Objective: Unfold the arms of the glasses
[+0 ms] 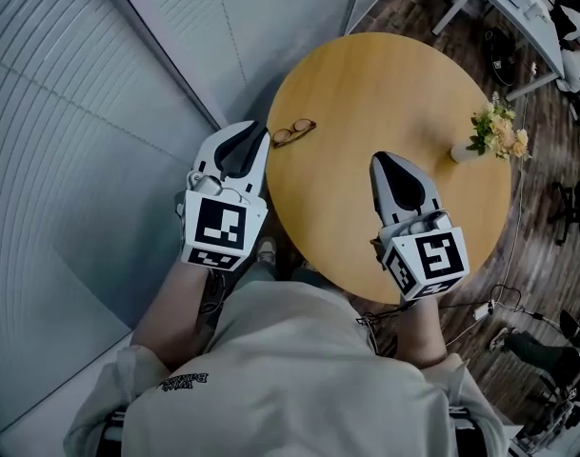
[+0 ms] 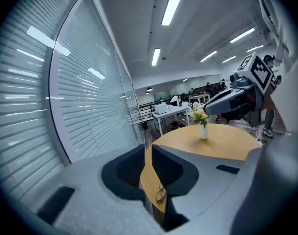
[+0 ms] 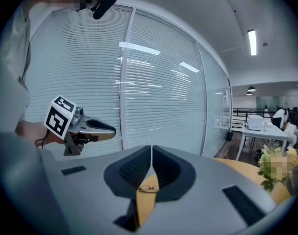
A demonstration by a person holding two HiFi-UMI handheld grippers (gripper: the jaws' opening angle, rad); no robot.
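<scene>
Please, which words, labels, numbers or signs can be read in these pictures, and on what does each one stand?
Print on the person's shirt: too small and blurred to read.
Cubes on the left gripper and right gripper: black square patterns, no words.

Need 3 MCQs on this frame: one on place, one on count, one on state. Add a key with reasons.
1. Where are the glasses?
A) near the edge of the table, just ahead of the left gripper
B) at the table's centre
C) on the floor

2. Besides the glasses, how many things stand on the table?
A) none
B) one, the vase
C) three

3. The left gripper's fingers are:
A) wide open
B) clamped on the glasses
C) together, holding nothing

Key:
1. A: the head view shows them by the rim, just beyond that gripper.
2. B: only the vase with flowers.
3. C: the fingers meet, and the glasses lie apart on the table.
</scene>
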